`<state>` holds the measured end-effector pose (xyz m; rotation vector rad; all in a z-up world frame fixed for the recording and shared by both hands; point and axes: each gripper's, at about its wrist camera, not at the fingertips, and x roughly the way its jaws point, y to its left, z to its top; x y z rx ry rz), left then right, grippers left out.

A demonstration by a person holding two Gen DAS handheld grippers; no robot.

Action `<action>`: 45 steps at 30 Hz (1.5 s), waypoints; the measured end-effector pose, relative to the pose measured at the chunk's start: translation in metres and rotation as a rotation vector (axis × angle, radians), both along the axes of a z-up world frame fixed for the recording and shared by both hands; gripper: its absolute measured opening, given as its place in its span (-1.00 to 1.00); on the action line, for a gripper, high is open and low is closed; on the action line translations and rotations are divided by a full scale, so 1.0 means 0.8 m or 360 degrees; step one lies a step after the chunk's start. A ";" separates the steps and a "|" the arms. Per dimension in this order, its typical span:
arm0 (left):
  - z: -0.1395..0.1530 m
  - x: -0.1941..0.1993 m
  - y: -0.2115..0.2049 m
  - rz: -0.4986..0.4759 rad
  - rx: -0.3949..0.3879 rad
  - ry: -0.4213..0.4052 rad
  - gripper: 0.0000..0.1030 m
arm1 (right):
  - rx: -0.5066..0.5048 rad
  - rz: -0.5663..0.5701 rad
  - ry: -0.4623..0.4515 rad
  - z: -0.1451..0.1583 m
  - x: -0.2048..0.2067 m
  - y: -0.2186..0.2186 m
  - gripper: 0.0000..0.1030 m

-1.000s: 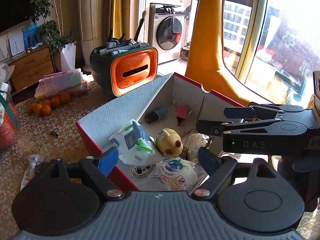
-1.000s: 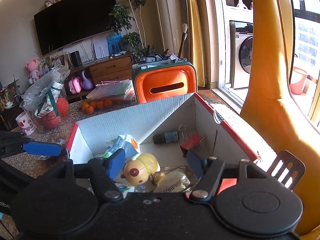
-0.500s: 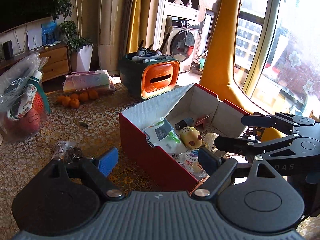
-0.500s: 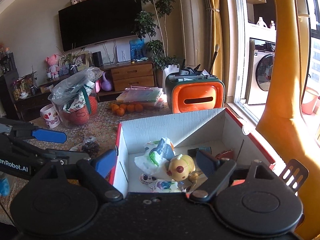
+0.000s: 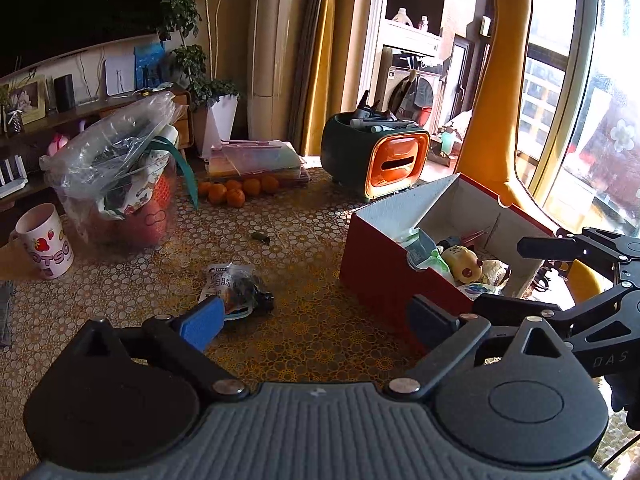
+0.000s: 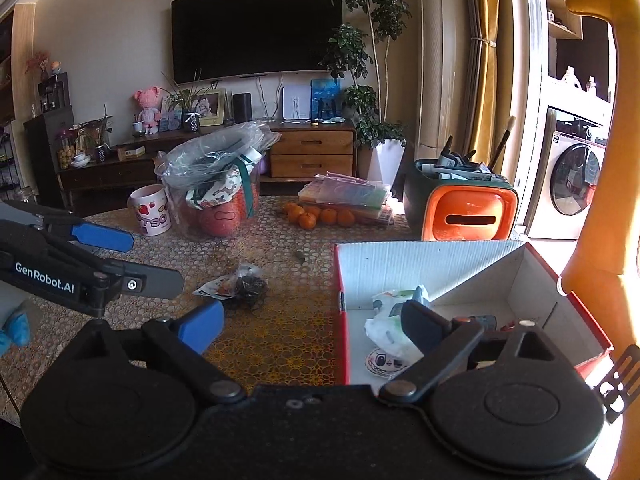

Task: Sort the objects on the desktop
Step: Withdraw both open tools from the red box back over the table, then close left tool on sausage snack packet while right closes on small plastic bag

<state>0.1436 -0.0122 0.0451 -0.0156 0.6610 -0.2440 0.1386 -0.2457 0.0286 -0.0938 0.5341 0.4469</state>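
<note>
Both grippers pulled back from red box (image 5: 380,264), fingers just spread, empty, TV (image 6: 256,28) right view only

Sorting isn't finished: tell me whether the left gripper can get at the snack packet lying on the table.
Probably yes. The left gripper is open with nothing between its jaws, and the snack packet lies on bare table just ahead, left of the red box, with nothing covering it.

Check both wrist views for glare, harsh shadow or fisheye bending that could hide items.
Left wrist view: the window is blown out, the television wall dark, and the curtain bends. Right wrist view: evener light; a hard sun-and-shadow edge crosses the red box. The snack packet stays readable in both.
</note>
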 end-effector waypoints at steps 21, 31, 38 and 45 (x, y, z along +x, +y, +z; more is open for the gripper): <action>-0.086 0.024 0.088 0.0151 0.0063 0.0028 0.99 | -0.0071 0.0125 0.0070 -0.026 0.063 0.104 0.86; -0.126 0.074 0.085 0.0157 0.0094 0.0060 0.99 | -0.0103 0.0163 0.0161 -0.059 0.118 0.151 0.83; -0.138 0.110 0.075 0.0114 0.0108 0.0050 0.99 | -0.0056 0.0118 0.0293 -0.090 0.167 0.173 0.66; -0.154 0.137 0.064 0.0140 0.0121 0.0052 0.99 | -0.0066 0.0086 0.0403 -0.116 0.202 0.183 0.48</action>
